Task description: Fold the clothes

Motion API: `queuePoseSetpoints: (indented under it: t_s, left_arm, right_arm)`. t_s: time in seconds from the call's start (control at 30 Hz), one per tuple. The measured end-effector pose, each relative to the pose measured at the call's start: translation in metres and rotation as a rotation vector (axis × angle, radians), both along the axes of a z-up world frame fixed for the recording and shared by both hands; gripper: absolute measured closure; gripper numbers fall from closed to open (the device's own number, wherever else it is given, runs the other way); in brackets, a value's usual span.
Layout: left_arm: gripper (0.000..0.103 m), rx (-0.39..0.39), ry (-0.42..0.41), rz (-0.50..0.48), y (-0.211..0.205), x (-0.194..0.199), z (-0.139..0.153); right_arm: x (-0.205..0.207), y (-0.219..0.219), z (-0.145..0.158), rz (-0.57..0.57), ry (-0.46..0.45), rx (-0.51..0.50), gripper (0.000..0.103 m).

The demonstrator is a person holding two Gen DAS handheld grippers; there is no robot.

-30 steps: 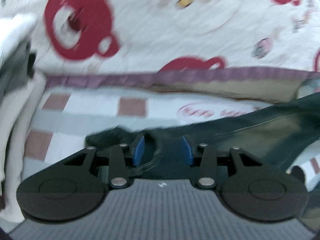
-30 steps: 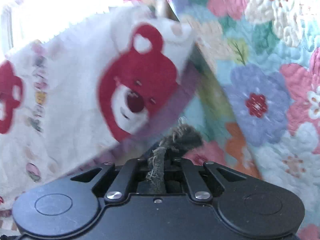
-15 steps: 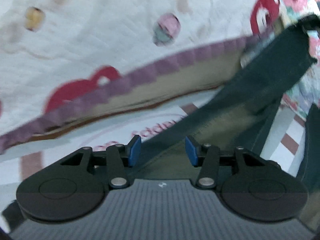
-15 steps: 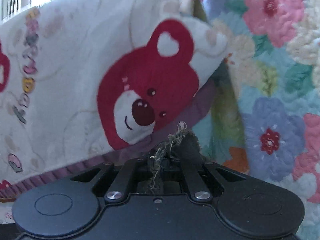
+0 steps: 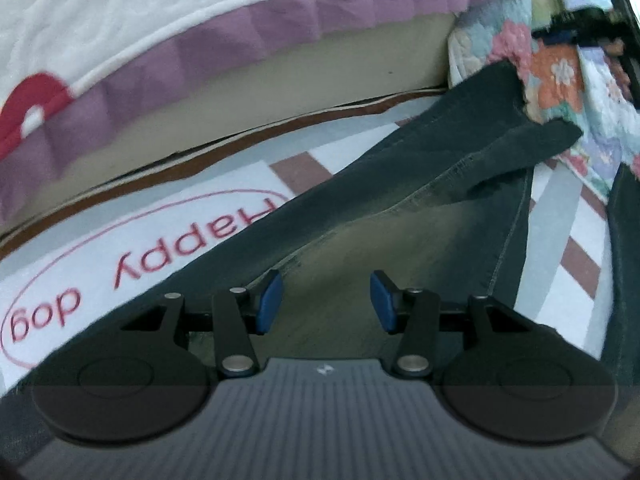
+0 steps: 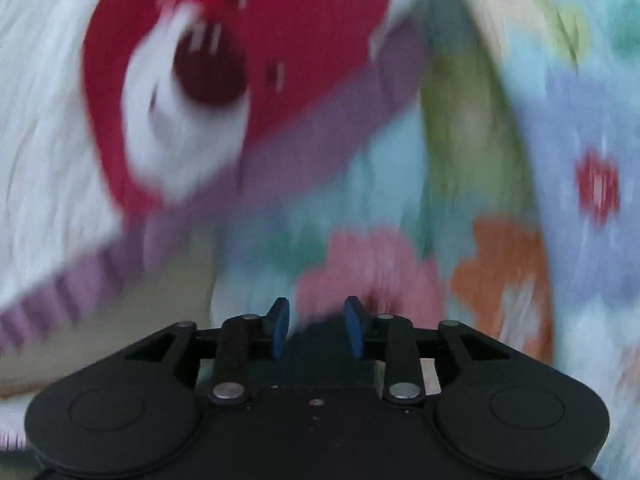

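In the left wrist view, the left gripper (image 5: 324,304) sits low in frame with its blue-padded fingers (image 5: 267,307) spread apart and holding nothing. Directly beneath and just ahead of them lies the dark blue-green pair of denim jeans (image 5: 400,216), one leg running up and to the right with its stitched seam showing. The leg's far end reaches the edge of a floral patchwork quilt (image 5: 560,68). The jeans rest on a white bedsheet with brown squares and a red oval reading "Happy dog" (image 5: 140,256), which shows to the left of the denim. Beyond the sheet runs a brown-piped tan cushion edge (image 5: 320,76), and above it a white quilted blanket with a purple ruffled border and red bear prints (image 5: 160,24).

The right wrist view is heavily motion-blurred. The right gripper (image 6: 316,330) has its blue fingers (image 6: 280,326) parted, with a dark fabric patch, probably the jeans, low between them; whether it touches the pads cannot be told. Past the fingers spreads the floral quilt (image 6: 520,160), and to the upper left the white blanket with a large red bear face (image 6: 224,72).
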State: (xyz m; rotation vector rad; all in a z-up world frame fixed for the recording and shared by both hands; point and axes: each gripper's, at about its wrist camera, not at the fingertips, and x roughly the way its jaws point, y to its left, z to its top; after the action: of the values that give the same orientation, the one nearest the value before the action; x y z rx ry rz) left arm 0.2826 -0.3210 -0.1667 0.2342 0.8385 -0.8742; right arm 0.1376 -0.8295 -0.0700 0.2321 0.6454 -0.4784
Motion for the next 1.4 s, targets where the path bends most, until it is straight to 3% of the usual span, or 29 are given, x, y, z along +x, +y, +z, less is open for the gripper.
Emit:
queuePoseSetpoints:
  t_s: [0.17,0.27,0.33,0.43,0.53,0.7,0.83,0.9,0.97,1.03,1.1,1.2,1.4]
  left_arm:
    - [0.054,-0.014,0.015,-0.006,-0.01,-0.002,-0.001]
    - [0.054,-0.014,0.029,-0.005,-0.013,-0.009,-0.004]
    - [0.054,-0.013,0.032,-0.011,-0.018,-0.014,-0.004]
    - [0.054,-0.016,0.039,-0.022,-0.025,-0.022,-0.004]
    - [0.054,-0.019,0.048,-0.035,-0.033,-0.029,-0.004]
    - [0.054,-0.029,0.065,-0.041,-0.039,-0.037,-0.006]
    - [0.054,-0.028,0.088,-0.02,-0.039,-0.039,-0.012]
    - [0.054,-0.029,0.102,-0.008,-0.037,-0.039,-0.015]
    - [0.054,-0.031,0.106,0.0,-0.035,-0.039,-0.016]
    - [0.054,-0.036,0.108,0.003,-0.033,-0.038,-0.017]
    - [0.054,-0.043,0.109,0.006,-0.033,-0.036,-0.018]
    - [0.054,-0.055,0.113,0.018,-0.034,-0.031,-0.02]
    - [0.054,-0.085,0.126,0.053,-0.03,-0.023,-0.017]
  right_arm:
    - [-0.101,-0.021,-0.07,-0.134,-0.053,0.18,0.056]
    - [-0.138,-0.024,-0.104,-0.189,-0.072,0.271,0.056]
    - [-0.146,-0.026,-0.116,-0.222,-0.069,0.257,0.056]
    - [-0.15,-0.03,-0.115,-0.285,-0.088,0.136,0.056]
    - [-0.134,-0.031,-0.104,-0.192,-0.087,0.039,0.056]
    - [-0.074,-0.052,-0.102,-0.021,0.016,0.081,0.056]
    - [-0.027,-0.067,-0.119,-0.037,0.101,0.138,0.052]
    - [-0.015,-0.068,-0.129,-0.066,0.146,0.117,0.048]
    - [-0.014,-0.062,-0.136,-0.073,0.135,0.094,0.047]
    - [-0.015,-0.05,-0.138,-0.055,0.109,0.059,0.053]
    - [-0.015,-0.037,-0.139,-0.016,0.114,-0.01,0.099]
    - [-0.019,-0.028,-0.128,-0.006,0.082,-0.074,0.099]
    - [-0.009,-0.014,-0.059,-0.039,-0.128,-0.192,0.101]
